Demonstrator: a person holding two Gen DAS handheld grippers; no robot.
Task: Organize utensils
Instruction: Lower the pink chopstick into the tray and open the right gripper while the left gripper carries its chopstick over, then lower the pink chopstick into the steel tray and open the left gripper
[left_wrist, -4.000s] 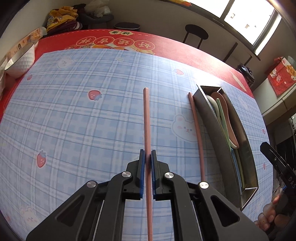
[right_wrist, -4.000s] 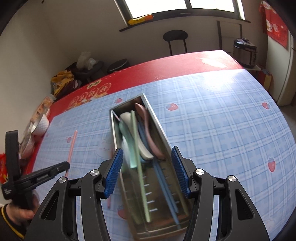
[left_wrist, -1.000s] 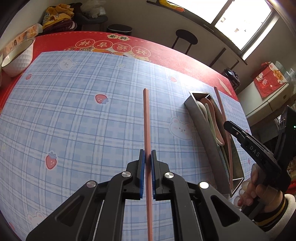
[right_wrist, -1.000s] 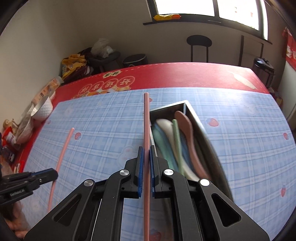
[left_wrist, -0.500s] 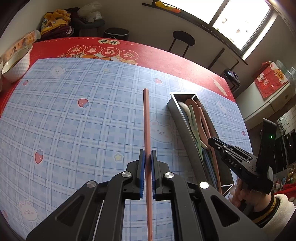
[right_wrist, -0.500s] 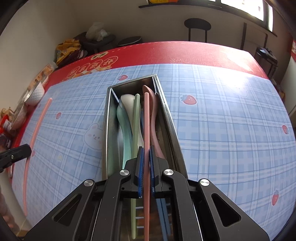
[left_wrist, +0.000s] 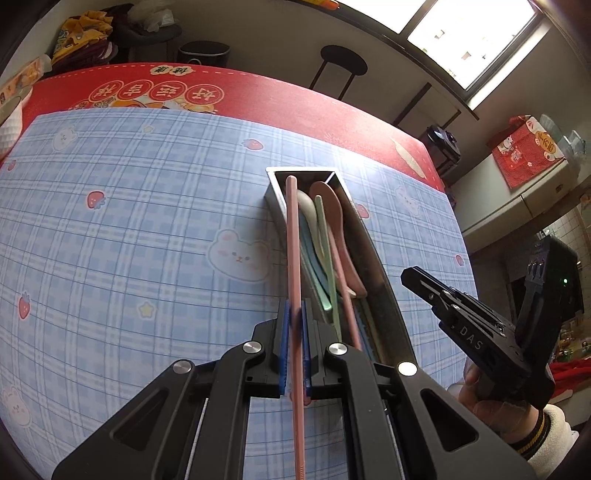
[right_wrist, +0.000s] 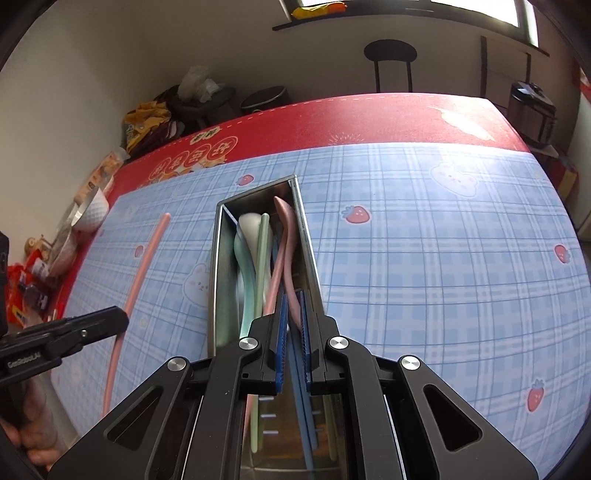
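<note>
Left wrist view: the left gripper (left_wrist: 294, 343) pinches a pink chopstick (left_wrist: 293, 251), its far tip over the metal tray (left_wrist: 384, 280) full of spoons (left_wrist: 328, 210). The right gripper (right_wrist: 293, 339) hangs above that tray, fingers (right_wrist: 281, 332) a little apart; they seem to hold nothing, though it is blurry.

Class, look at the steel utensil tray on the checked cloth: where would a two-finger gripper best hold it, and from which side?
Span the steel tray across its narrow width, one finger outside each long wall, coming down from above near one end. Its long walls look straight, upright and parallel, while the utensils packed inside leave little room for a finger within.
</note>
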